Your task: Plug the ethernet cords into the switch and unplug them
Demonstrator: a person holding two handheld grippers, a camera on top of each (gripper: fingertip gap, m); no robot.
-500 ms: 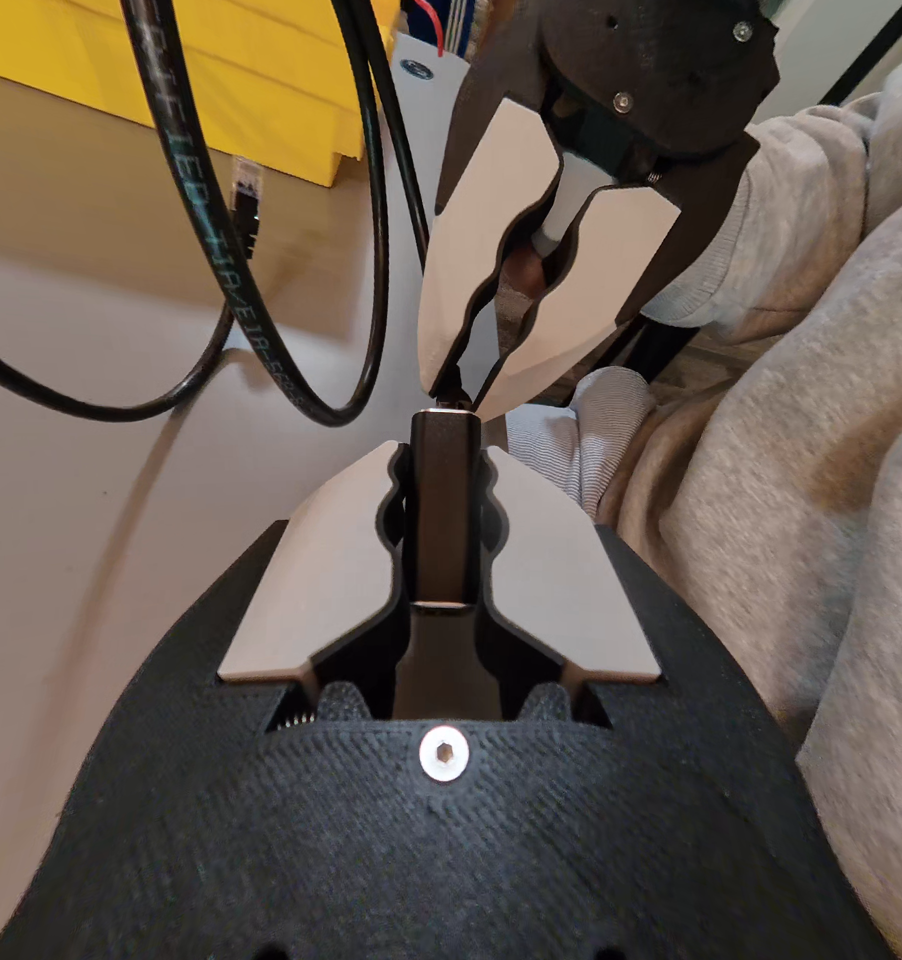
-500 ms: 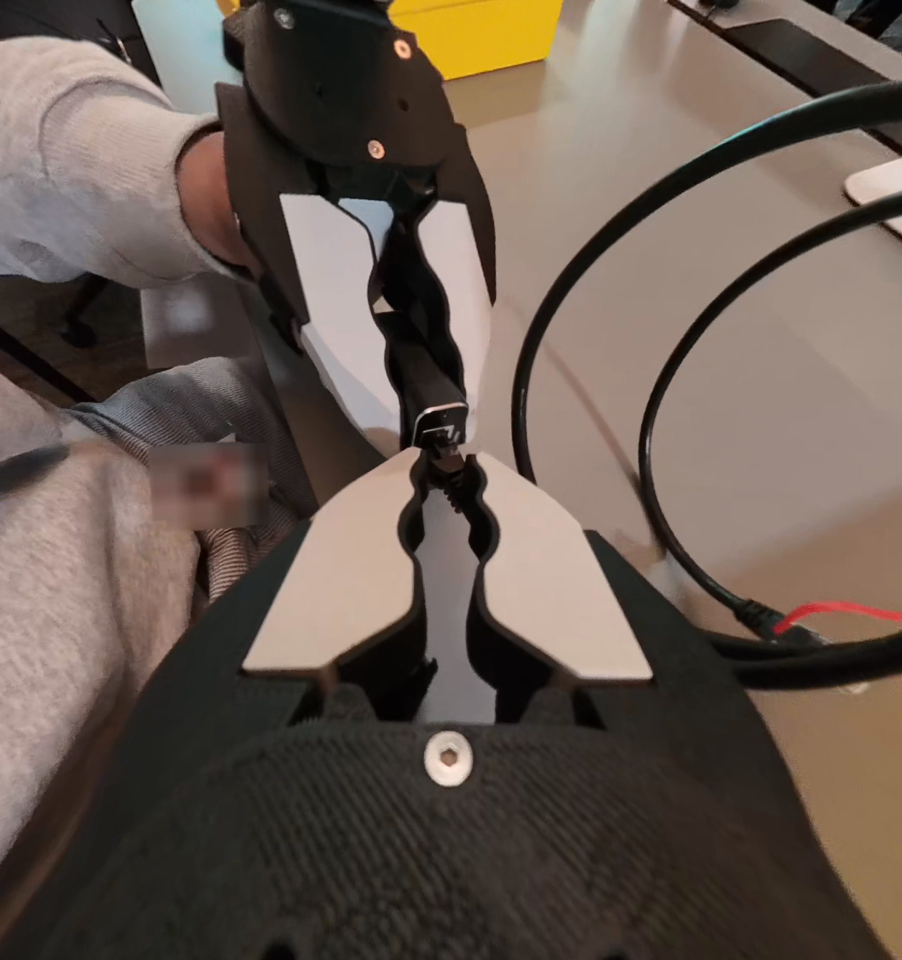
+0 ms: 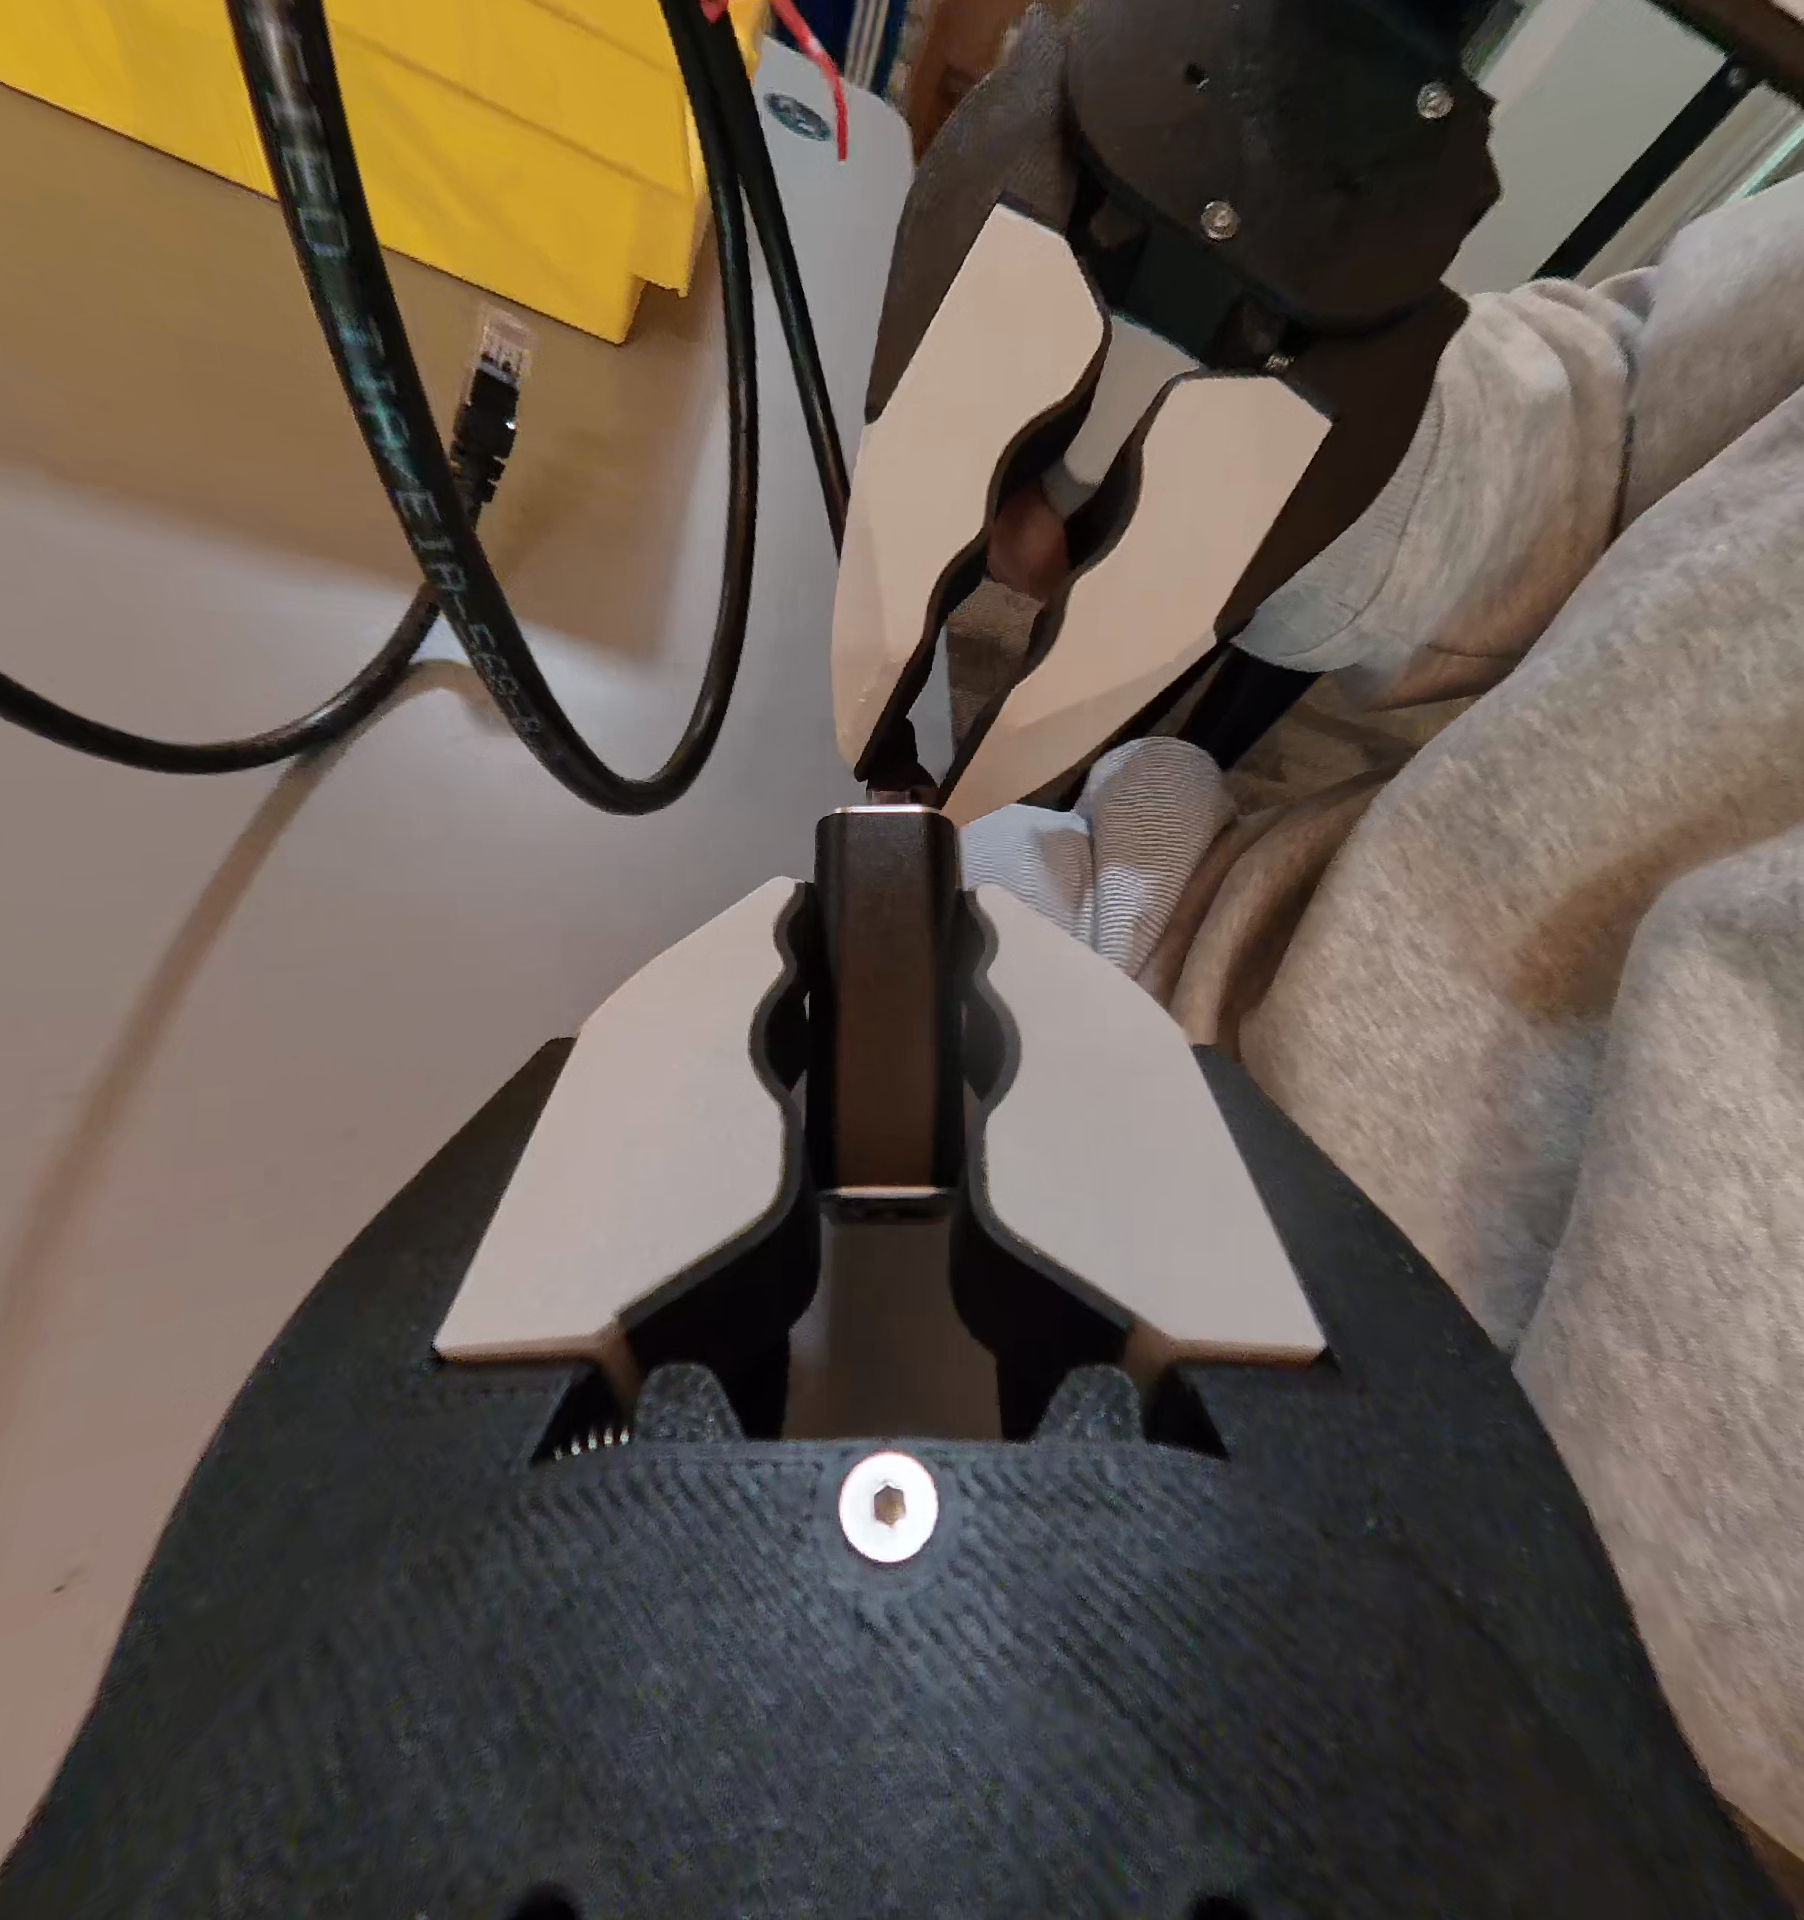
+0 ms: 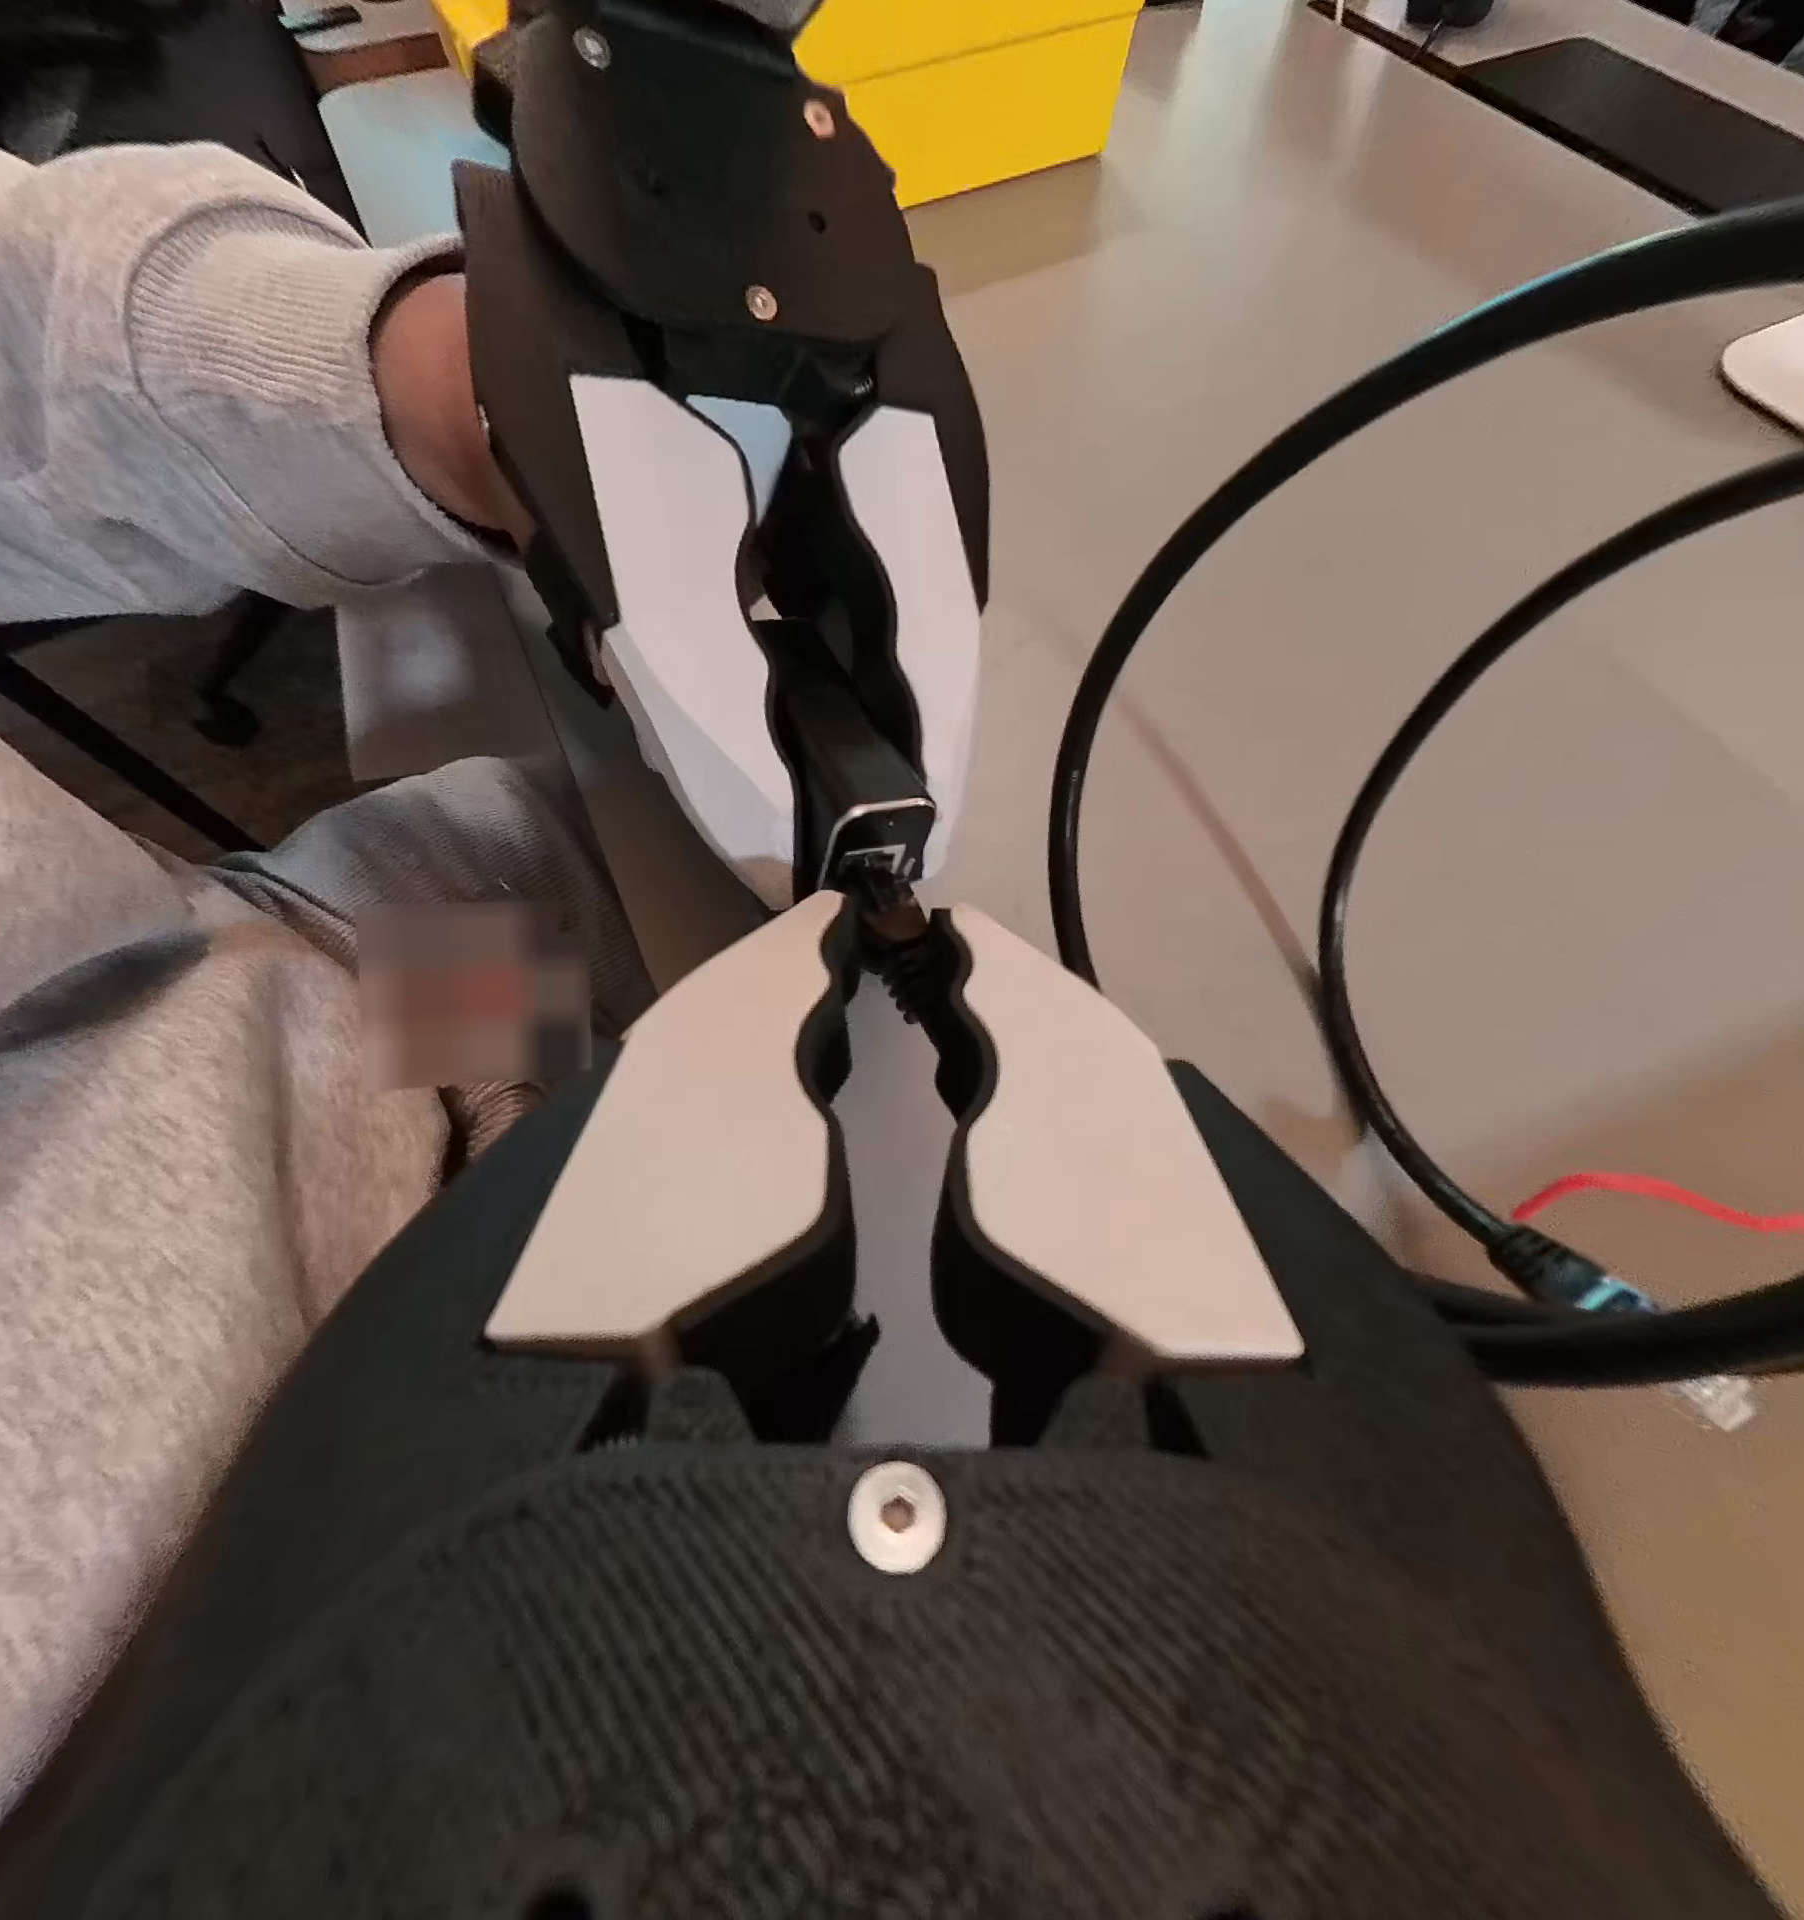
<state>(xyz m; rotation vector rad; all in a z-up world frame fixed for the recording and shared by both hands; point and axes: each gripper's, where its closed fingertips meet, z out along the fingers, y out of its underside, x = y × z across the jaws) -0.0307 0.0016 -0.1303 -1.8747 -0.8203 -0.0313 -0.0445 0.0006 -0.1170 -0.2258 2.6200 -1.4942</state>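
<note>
My left gripper [image 3: 882,904] has its jaws closed tight on a slim black adapter [image 3: 882,997], which sticks out past the tips and is held above the desk [image 3: 202,1039]. My right gripper [image 4: 882,925] faces it head-on, jaws pinched around the ribbed boot of a black plug [image 4: 893,914] whose tip sits in the adapter's metal-rimmed socket. That plug's black cord [image 4: 1106,727] arcs away in big loops over the desk. A second, loose plug [image 3: 487,416] lies on the desk near a yellow box [image 3: 482,177]. Grey sleeves [image 4: 129,395] crowd both views.
</note>
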